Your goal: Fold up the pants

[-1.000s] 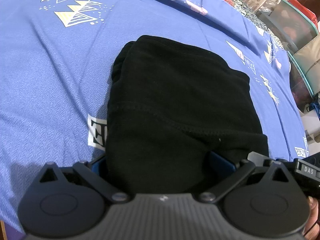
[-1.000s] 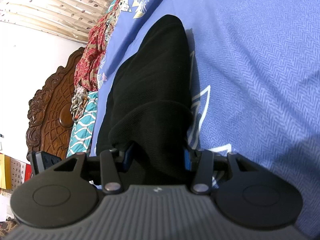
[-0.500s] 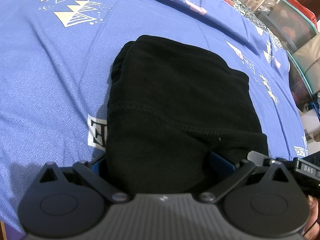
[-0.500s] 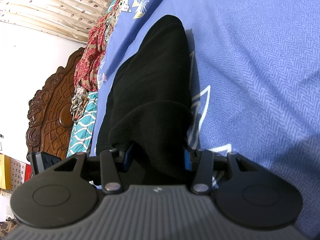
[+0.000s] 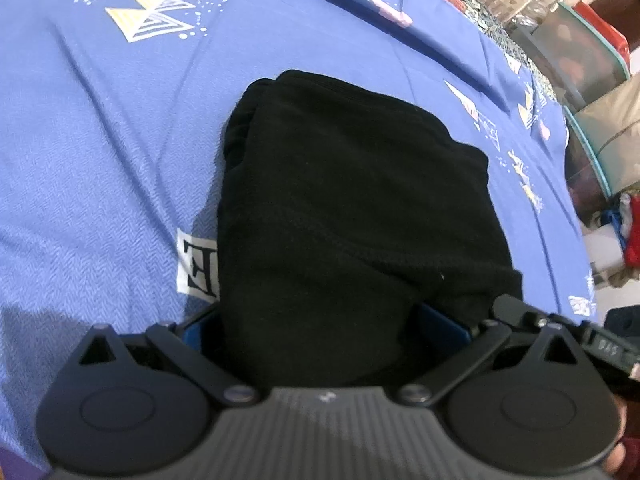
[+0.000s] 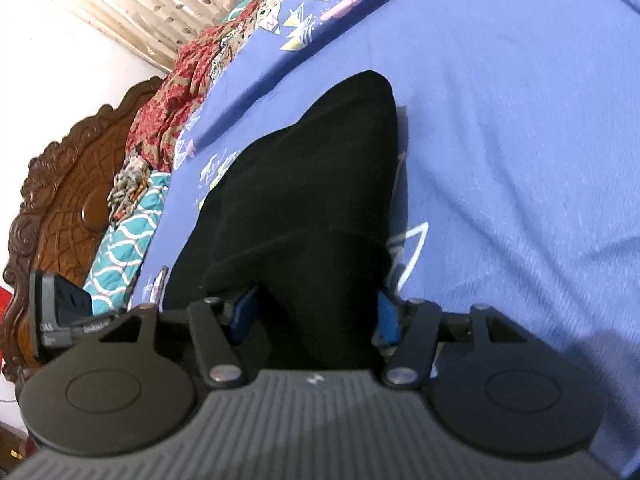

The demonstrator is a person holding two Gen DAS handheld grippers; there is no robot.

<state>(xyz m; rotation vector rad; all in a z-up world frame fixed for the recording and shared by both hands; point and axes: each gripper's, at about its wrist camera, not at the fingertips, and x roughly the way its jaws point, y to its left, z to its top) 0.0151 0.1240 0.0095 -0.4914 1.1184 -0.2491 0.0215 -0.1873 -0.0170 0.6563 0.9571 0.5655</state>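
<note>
The black pants [image 5: 352, 208] lie folded into a thick bundle on the blue patterned bedsheet [image 5: 100, 152]. My left gripper [image 5: 316, 320] straddles the near edge of the bundle, its blue pads on either side of the cloth, closed on it. In the right wrist view the pants [image 6: 312, 200] stretch away from me, and my right gripper [image 6: 316, 312] grips their near end between its blue pads. The fingertips of both grippers are hidden by the cloth.
The bedsheet [image 6: 520, 140] spreads wide around the bundle. A carved wooden headboard [image 6: 60, 200] and piled colourful cloths [image 6: 172, 120] lie at the bed's far end. Plastic storage bins [image 5: 580, 56] stand beside the bed on the right.
The right wrist view has shifted and tilted, showing more of the bed beyond the pants. The left view is nearly unchanged. Both grippers keep their hold.
</note>
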